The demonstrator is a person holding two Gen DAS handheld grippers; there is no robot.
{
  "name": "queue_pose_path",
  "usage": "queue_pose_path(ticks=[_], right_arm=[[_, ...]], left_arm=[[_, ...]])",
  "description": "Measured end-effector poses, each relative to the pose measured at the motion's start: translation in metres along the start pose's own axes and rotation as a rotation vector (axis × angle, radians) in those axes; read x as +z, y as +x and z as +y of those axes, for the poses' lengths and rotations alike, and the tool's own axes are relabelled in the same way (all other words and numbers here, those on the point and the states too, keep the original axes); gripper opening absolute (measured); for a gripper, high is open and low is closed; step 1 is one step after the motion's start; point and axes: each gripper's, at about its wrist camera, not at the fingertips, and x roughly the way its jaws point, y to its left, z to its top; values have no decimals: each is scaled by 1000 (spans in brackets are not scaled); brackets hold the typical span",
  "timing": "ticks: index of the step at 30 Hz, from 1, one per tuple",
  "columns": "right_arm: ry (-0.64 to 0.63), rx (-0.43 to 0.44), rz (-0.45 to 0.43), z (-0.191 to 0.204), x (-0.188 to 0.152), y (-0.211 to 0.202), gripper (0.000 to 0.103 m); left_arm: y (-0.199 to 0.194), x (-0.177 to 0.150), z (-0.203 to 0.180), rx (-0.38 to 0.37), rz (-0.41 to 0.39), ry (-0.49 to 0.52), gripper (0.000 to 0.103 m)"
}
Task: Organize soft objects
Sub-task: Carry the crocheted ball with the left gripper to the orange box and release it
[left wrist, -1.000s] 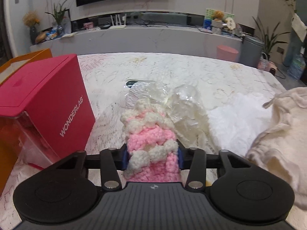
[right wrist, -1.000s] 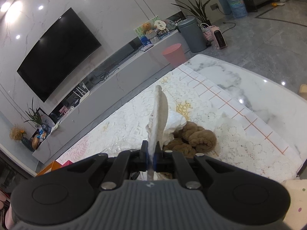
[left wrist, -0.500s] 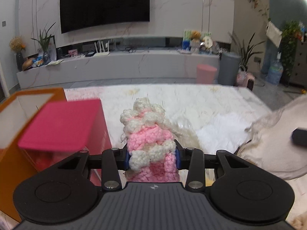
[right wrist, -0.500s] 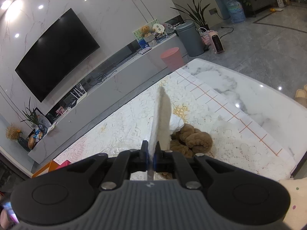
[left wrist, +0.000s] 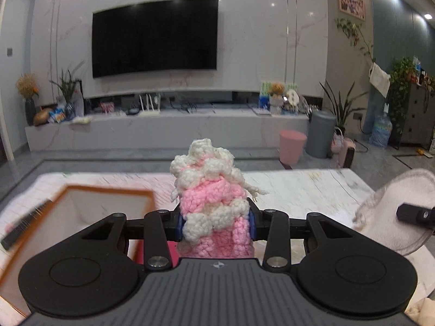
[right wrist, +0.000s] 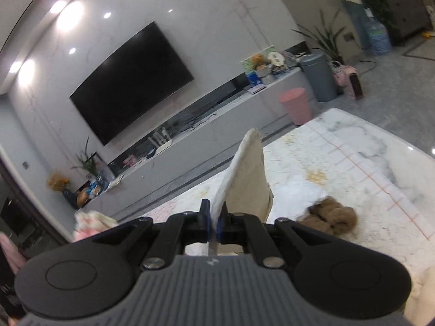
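My left gripper (left wrist: 214, 221) is shut on a pink and white crocheted piece (left wrist: 209, 187), held up above the table with its top sticking out past the fingers. Below and to its left gapes an open orange box (left wrist: 81, 206). My right gripper (right wrist: 216, 221) is shut on the edge of a cream cloth (right wrist: 247, 179), which stands up from the pads. That cloth (left wrist: 399, 209) and part of the right gripper show at the right edge of the left wrist view. The crocheted piece (right wrist: 92, 224) appears at the lower left of the right wrist view.
A white lace cloth covers the marble table (right wrist: 380, 146). On it lie a brown fuzzy item (right wrist: 331, 217) and a white fluffy item (right wrist: 299, 194). A dark flat object (left wrist: 24, 226) lies by the orange box. Beyond the table stand a pink bin (left wrist: 292, 146) and a TV wall.
The left gripper rose and swung left with the crocheted piece; the red box dropped out of sight and the open orange box came under it. The right gripper lifted the cream cloth a little.
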Motion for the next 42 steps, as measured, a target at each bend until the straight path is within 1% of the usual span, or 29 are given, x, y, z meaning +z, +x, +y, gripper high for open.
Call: queue_pose_path(ticks=[3, 7, 11, 13, 16, 21, 24, 27, 30, 32, 34, 37, 38, 40, 42], right_arm=[[-39, 3, 19, 20, -4, 7, 2], [-63, 28, 39, 48, -10, 18, 2], [-123, 98, 51, 80, -20, 24, 2], [-159, 135, 63, 99, -26, 27, 2], [-216, 182, 85, 127, -39, 32, 2], [-272, 215, 134, 168, -61, 51, 2], [-325, 208, 153, 191, -71, 66, 2], [-382, 185, 153, 208, -77, 77, 2], [-407, 184, 165, 218, -81, 90, 2], [-413, 180, 168, 223, -82, 100, 2], [-419, 179, 174, 230, -84, 109, 2], [-420, 178, 182, 239, -87, 120, 2], [-422, 177, 183, 243, -88, 123, 2], [-437, 178, 183, 249, -92, 126, 2], [-455, 176, 176, 254, -96, 128, 2]], left_arm=[[-7, 8, 25, 8, -8, 9, 47], [-20, 12, 62, 35, -55, -2, 47], [-26, 7, 101, 65, -76, -37, 47], [-22, 3, 123, 69, -57, -74, 47], [-14, -6, 148, 45, -20, -116, 47], [5, -23, 185, 63, 16, -152, 47], [24, -36, 204, 23, 57, -114, 47], [36, -47, 222, 15, 82, -149, 47], [40, -53, 237, 17, 106, -145, 46], [40, -55, 246, 5, 103, -151, 47], [41, -59, 252, -28, 93, -152, 47], [45, -61, 258, -54, 122, -150, 47], [49, -60, 261, -67, 122, -153, 47], [56, -55, 260, -124, 132, -148, 48], [65, -50, 258, -135, 149, -170, 48]])
